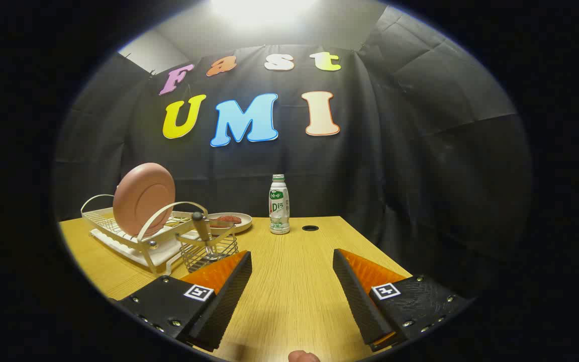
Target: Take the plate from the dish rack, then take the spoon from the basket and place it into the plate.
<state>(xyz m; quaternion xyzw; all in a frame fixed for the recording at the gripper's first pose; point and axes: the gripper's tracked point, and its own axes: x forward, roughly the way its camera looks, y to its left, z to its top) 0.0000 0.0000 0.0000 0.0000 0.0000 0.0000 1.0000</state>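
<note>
With our gripper [292, 281] spread empty, we judged the plate [143, 199], upright in the rack [118, 236], light, stiff, best pinched at its rim.

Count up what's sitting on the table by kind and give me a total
Plates: 2, a pink plate upright in the dish rack and a flat plate behind the basket
Dish rack: 1
Wire basket: 1, with a spoon handle sticking up: 1
Bottle: 1
Total: 6
The gripper hangs open above the table, holding nothing.
</note>
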